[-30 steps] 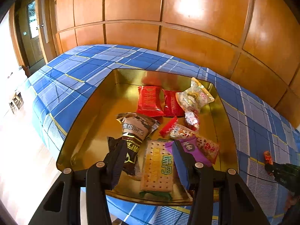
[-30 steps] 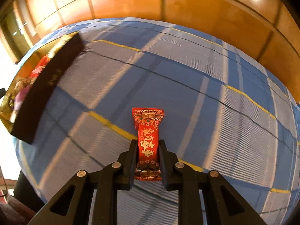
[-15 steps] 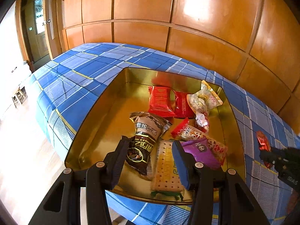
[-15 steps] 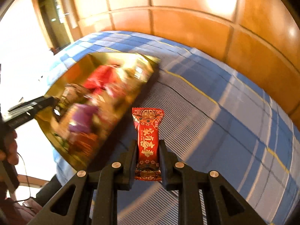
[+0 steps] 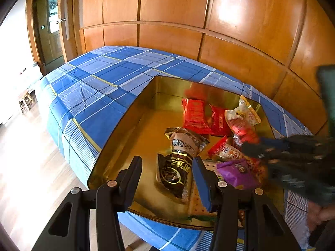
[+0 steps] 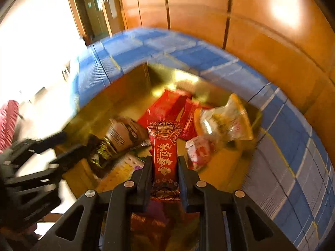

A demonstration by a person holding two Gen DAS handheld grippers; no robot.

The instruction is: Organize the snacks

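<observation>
Now right tool [image 6: 164, 165] clamps red candy packet [image 6: 164, 146] above gold tray [image 6: 125, 87] — left tool [image 5: 166, 167] wide, holding nothing.

Left gripper [image 5: 166, 179]: black angular frame, silver screws, triangular cut-outs, a blue pad on one finger. Right gripper [image 6: 163, 173] looks the same; skin shows at lower right of left view.

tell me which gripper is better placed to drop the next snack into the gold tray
Right. The right gripper is shut on the red candy packet and hangs over the gold tray. The left gripper is open and empty at the tray's near edge.
</observation>
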